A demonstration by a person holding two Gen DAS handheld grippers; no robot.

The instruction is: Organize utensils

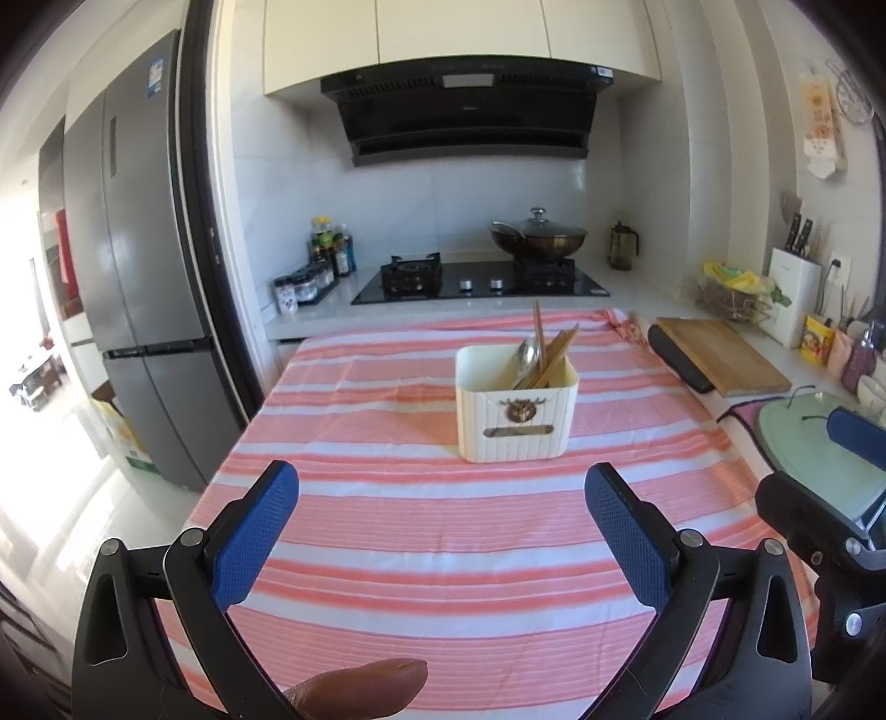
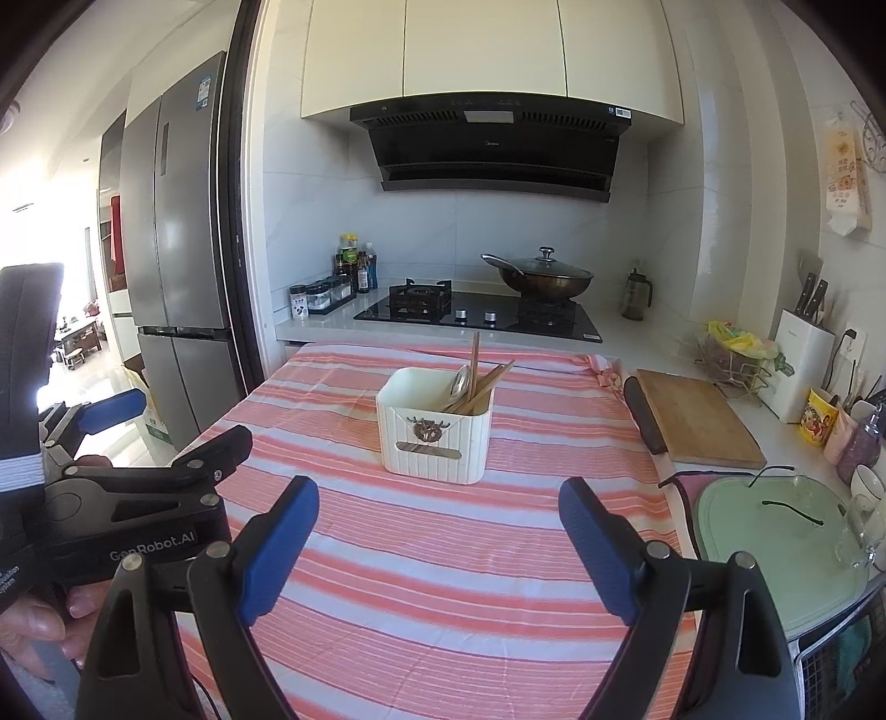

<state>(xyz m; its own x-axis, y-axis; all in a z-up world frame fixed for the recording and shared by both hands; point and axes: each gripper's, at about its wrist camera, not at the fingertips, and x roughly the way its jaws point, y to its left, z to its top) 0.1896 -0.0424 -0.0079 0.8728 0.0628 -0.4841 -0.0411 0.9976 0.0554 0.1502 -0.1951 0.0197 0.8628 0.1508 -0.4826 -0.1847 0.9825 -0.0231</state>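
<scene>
On the striped cloth [image 1: 387,531], the cream holder [image 1: 516,412] sits far and centre, chopsticks [image 1: 554,354] and spoon [image 1: 526,354] already leaning inside. Left gripper [image 1: 441,545] and right gripper [image 2: 437,545] hang near, spread wide, empty. Judging nothing loose remains, retreat without nudging it.

Both views are bright with daylight pouring in from the left, where the floor [image 1: 50,487] beside the fridge [image 1: 138,249] is blown out to white glare. Fisheye distortion bends the cabinets [image 2: 487,50] and walls, and the corners vignette to black. The striped cloth [image 1: 443,526] is sharp; a fingertip [image 1: 360,687] at the bottom edge is soft.
</scene>
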